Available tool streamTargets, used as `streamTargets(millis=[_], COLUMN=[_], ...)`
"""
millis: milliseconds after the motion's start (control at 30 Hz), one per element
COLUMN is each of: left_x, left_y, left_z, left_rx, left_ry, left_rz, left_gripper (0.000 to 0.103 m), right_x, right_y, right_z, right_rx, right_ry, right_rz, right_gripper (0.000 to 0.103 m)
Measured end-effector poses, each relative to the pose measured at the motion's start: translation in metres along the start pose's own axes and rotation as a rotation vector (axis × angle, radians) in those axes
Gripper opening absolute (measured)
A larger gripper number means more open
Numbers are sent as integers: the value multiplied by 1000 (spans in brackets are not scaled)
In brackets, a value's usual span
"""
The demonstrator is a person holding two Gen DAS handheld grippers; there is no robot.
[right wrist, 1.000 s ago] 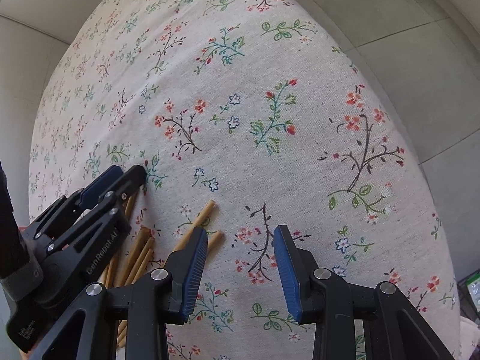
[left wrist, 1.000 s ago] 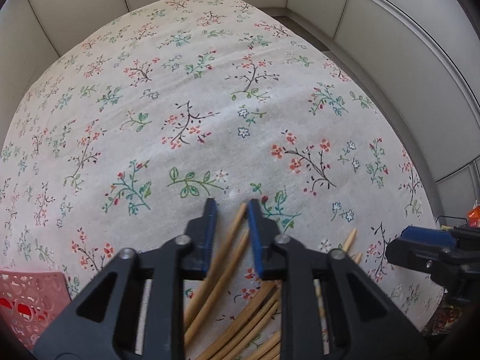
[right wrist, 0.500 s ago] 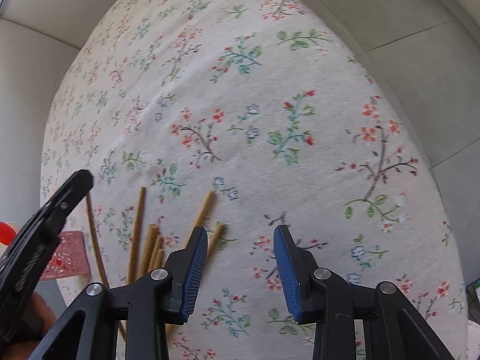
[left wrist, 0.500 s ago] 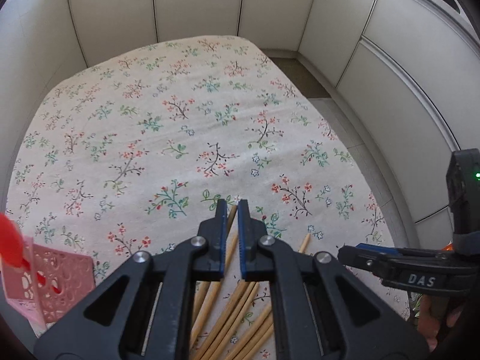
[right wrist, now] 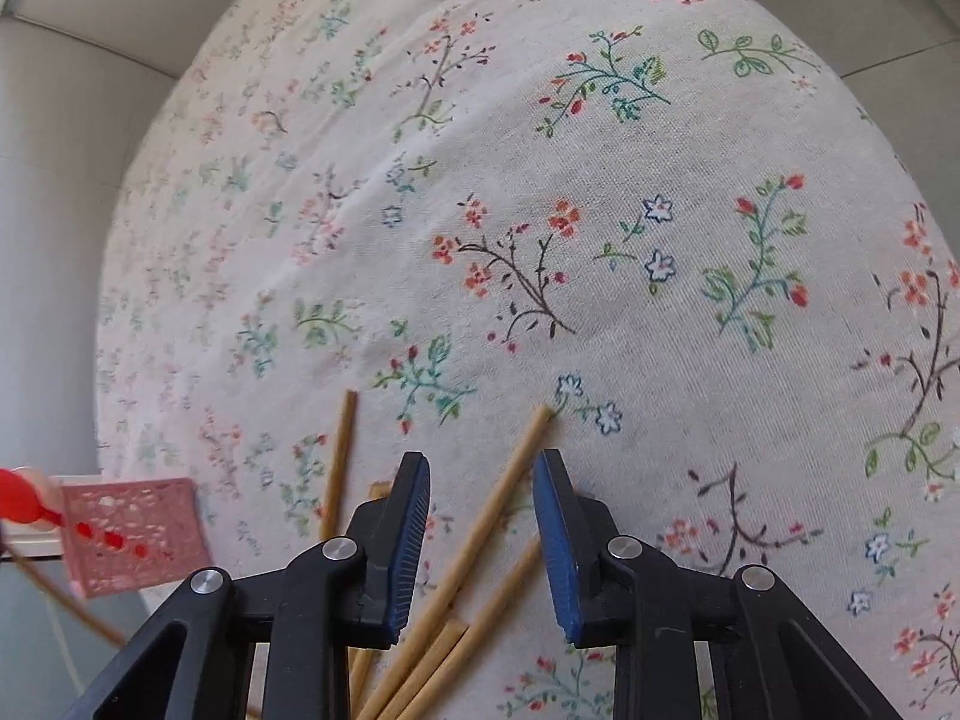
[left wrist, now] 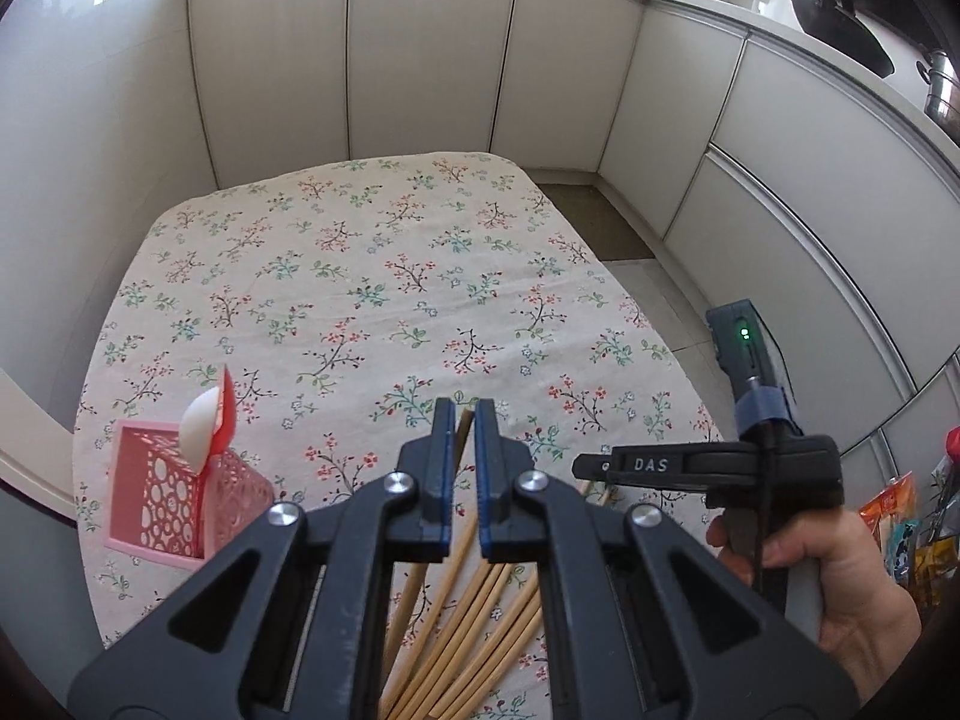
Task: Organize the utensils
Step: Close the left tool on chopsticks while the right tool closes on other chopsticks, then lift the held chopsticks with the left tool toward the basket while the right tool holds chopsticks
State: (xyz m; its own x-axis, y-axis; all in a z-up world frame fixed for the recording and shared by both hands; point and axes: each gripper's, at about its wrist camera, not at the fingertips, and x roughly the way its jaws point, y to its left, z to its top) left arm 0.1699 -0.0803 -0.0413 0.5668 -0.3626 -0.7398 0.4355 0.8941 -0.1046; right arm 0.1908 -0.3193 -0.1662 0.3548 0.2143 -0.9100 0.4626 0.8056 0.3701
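The left gripper has its fingers clamped on one thin wooden chopstick, bound, I judge, for the pink perforated plastic basket. The right gripper has its fingers apart and closing around a chopstick in the loose wooden pile, which remains unsorted on the floral-clothed counter.

The left gripper pinches one wooden chopstick between its nearly closed blue pads. Below it, more chopsticks lie fanned on the floral tablecloth. A pink perforated holder stands to its left; the right gripper hovers to its right.

a floral tablecloth lies before pale cabinet doors, snack packets at right.
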Motion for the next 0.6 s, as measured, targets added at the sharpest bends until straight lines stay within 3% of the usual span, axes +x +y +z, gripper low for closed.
streamTargets(millis=[200,267,367,467,600], left_x=[0,-2,-2,-4,-8], left_y=[10,12,14,14,15], left_z=[-3,-2,-2,-3,-4], left_rx=[-16,-18,-23,-24,-30], left_ry=[13,9,8,6,-4], left_rz=[3,4,11,26,40], left_gripper=[6,6,6,6,6], right_x=[7,10,14,14,12], right_y=[21,31,39,39,31], right_z=[1,-1,-2,-2,-1], right_rx=[-73,-114,-157,-169,-136], right_ry=[-49,-66,-96,-108,-92], right_rz=[-109,-171,-236,-230,-134], right_gripper=[31,27,14,13,9])
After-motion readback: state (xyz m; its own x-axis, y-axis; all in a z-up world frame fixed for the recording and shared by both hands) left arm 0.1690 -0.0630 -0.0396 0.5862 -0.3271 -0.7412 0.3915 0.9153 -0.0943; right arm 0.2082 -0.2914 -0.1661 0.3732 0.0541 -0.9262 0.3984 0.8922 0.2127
